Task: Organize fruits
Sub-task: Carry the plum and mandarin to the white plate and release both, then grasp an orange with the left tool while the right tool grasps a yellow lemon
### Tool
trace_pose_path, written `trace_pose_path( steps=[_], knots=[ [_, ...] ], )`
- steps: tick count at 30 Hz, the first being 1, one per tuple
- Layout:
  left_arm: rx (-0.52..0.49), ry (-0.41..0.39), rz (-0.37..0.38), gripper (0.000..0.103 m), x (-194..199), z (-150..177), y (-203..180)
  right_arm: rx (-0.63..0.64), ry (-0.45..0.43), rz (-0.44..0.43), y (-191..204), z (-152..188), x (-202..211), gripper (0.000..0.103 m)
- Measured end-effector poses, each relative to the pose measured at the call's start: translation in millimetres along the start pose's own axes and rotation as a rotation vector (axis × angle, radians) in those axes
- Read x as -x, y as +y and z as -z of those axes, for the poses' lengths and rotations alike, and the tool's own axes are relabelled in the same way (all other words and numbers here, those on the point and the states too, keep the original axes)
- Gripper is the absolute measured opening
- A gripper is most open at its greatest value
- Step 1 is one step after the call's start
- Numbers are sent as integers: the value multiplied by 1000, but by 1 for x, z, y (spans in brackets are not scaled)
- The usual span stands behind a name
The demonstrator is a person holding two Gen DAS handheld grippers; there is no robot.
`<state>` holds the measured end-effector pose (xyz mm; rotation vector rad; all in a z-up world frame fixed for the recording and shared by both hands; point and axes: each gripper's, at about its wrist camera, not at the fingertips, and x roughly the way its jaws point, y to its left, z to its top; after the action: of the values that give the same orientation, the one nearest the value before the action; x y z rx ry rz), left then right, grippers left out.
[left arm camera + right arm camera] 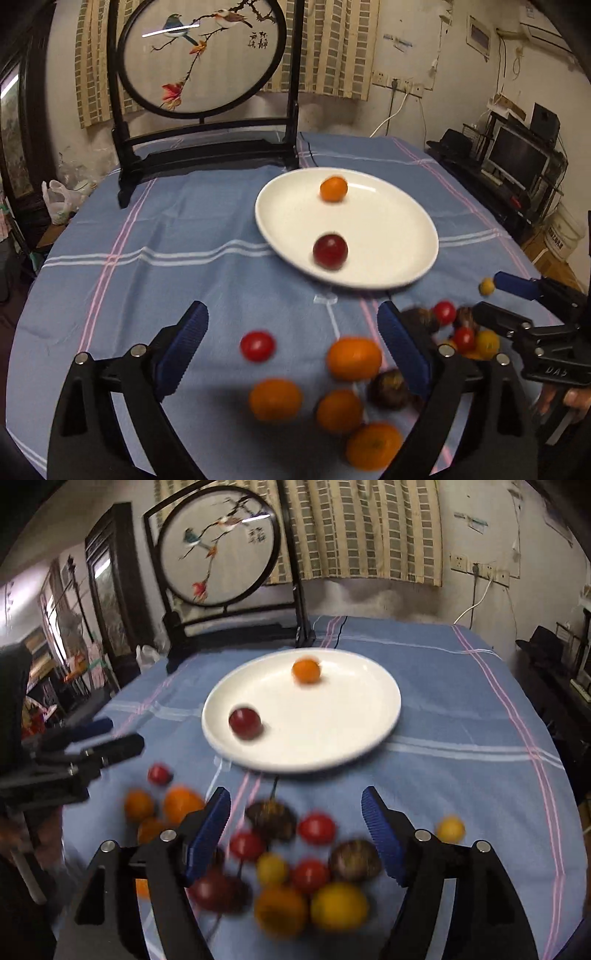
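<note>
Your left gripper [291, 332] stands wide open with nothing between its blue pads; it hangs over the near part of the bench [177, 229], above a loose cluster of orange fruits [354, 359] and a small red tomato [257, 346] lying on the blue checked cloth. A dark brownish fruit [388, 384] sits just beside the right-hand pad.

Your right gripper [295, 812] is also open and empty, jaws apart over the other heap: red tomatoes [317, 828], yellow ones [339, 906], a dark purple fruit [216, 890] and two brown round ones [354, 860], all blurred. One small yellow fruit [450, 829] lies apart, outside the right finger.

Beyond both grippers, the white plate [388, 236] rests on the cloth toward the middle of the bench. Two fruits are on it: a dark red one [330, 251] near its closer rim and a small orange one [333, 189] toward the far rim, well apart from each other.

Behind the plate stands a round embroidered screen [203, 55] in a black frame, at the far edge of the bench.
</note>
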<state>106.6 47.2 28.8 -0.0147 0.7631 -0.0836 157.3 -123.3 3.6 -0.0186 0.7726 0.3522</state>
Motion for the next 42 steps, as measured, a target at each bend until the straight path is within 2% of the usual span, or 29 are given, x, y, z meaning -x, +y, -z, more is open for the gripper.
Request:
trace_pose_path(
  steps=[6, 8, 10, 14, 16, 19, 22, 24, 25, 28, 32, 36, 38, 39, 41, 42],
  knots=[
    [-9, 55, 0, 93, 11, 48, 0, -6, 63, -11, 9, 48, 15, 77],
    [-10, 77, -4, 93, 10, 59, 1, -6, 77, -20, 12, 58, 19, 88],
    [-4, 98, -2, 93, 9, 67, 4, 9, 86, -20, 17, 69, 25, 89],
    [14, 115, -2, 93, 8, 74, 8, 25, 105, -6, 22, 75, 27, 90],
    [30, 122, 1, 93, 7, 76, 11, 29, 107, 31, 20, 73, 24, 90],
    [57, 134, 11, 93, 7, 81, 16, 28, 119, 82, 9, 67, 19, 89],
    [66, 133, 4, 93, 9, 83, 19, 6, 115, 86, -5, 63, 24, 89],
    [68, 127, -1, 93, 10, 84, 22, 10, 117, 120, -13, 63, 27, 83],
    [70, 128, -7, 93, 10, 84, 24, 15, 130, 147, -17, 64, 25, 76],
    [83, 128, -13, 93, 8, 85, 29, 24, 176, 167, -25, 66, 13, 64],
    [79, 140, -5, 93, 6, 87, 29, 54, 212, 195, -25, 62, -8, 60],
    [62, 145, -9, 93, 5, 87, 27, 101, 194, 201, -19, 49, -20, 59],
    [59, 151, -15, 93, 3, 87, 28, 113, 187, 183, -17, 43, -24, 47],
    [60, 154, -17, 93, 2, 86, 28, 109, 185, 171, -17, 41, -25, 46],
    [65, 166, -19, 93, -2, 85, 30, 99, 181, 127, -20, 39, -28, 38],
    [68, 172, -19, 93, -4, 84, 31, 93, 180, 122, -21, 39, -28, 38]
  ],
)
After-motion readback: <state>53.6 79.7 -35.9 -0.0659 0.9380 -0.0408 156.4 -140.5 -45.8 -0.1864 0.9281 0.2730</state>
